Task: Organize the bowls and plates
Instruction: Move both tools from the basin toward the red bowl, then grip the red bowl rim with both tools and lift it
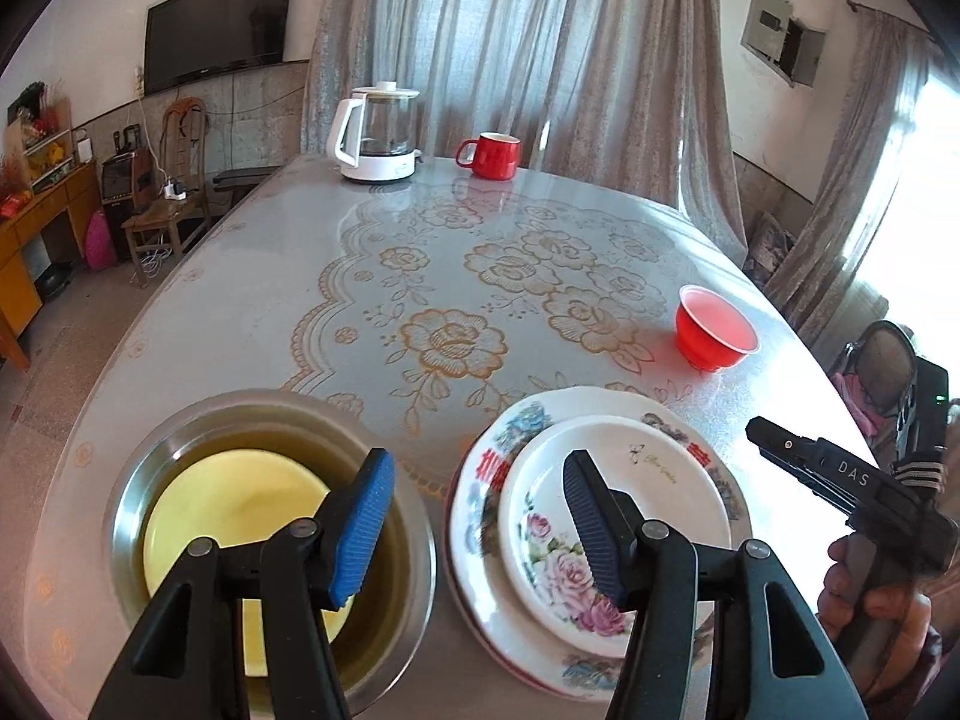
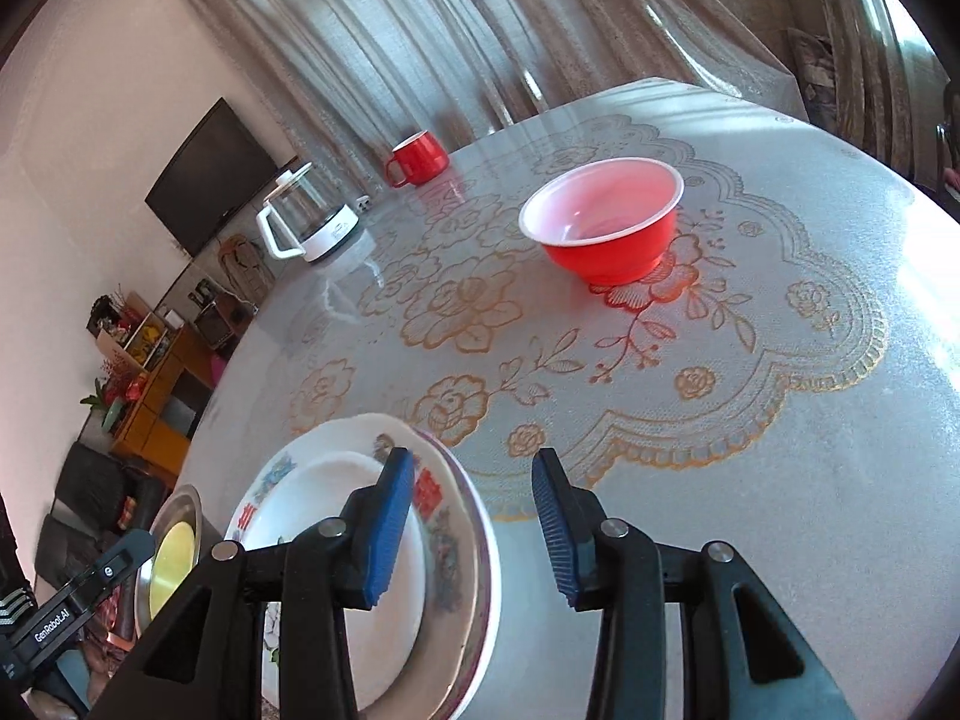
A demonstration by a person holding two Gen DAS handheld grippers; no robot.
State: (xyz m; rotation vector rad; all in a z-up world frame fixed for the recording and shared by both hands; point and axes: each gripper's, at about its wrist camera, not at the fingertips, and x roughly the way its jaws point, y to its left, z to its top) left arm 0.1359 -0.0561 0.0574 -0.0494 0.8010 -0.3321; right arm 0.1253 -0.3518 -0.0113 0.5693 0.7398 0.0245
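A steel bowl (image 1: pixel 180 450) with a yellow bowl (image 1: pixel 240 498) inside sits at the table's near left. Beside it is a stack of floral plates (image 1: pixel 678 438), a small rose plate (image 1: pixel 540 516) on top. A red bowl (image 1: pixel 714 330) stands alone further right; it is also in the right wrist view (image 2: pixel 606 222). My left gripper (image 1: pixel 477 516) is open and empty, hovering between steel bowl and plates. My right gripper (image 2: pixel 474 528) is open and empty above the right rim of the plate stack (image 2: pixel 456 504). The steel bowl (image 2: pixel 174 510) shows at far left.
A glass kettle (image 1: pixel 378 132) and red mug (image 1: pixel 489 156) stand at the table's far edge. The tablecloth (image 1: pixel 480 276) has a gold floral pattern. Chairs and cabinets stand to the left of the table; curtains hang behind it.
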